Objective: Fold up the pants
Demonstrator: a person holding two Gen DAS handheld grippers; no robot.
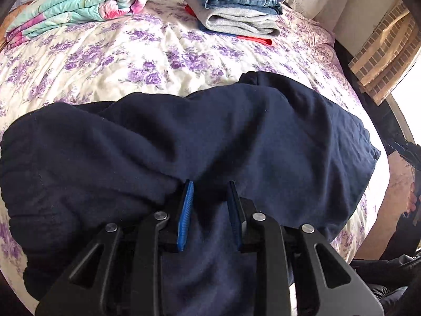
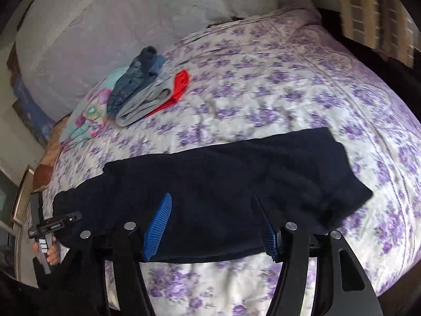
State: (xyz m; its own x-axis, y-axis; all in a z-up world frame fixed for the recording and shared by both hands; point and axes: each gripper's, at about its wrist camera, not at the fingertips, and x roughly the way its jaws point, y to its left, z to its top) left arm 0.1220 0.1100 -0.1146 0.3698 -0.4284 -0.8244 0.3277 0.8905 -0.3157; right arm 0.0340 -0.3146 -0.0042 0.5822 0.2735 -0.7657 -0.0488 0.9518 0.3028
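Note:
Dark navy pants lie spread across the near part of a bed with a purple-flowered cover. They also show in the right wrist view, stretched left to right. My left gripper is open, its blue pads low over the pants' near edge with cloth between and under them. My right gripper is open wide above the pants' near edge, blue pads apart, holding nothing. The left gripper's handle and the hand on it show at the lower left of the right wrist view.
A stack of folded clothes, jeans over grey over red, sits at the far side of the bed; it also shows in the right wrist view. A folded floral quilt lies at the far left. White pillows stand at the headboard.

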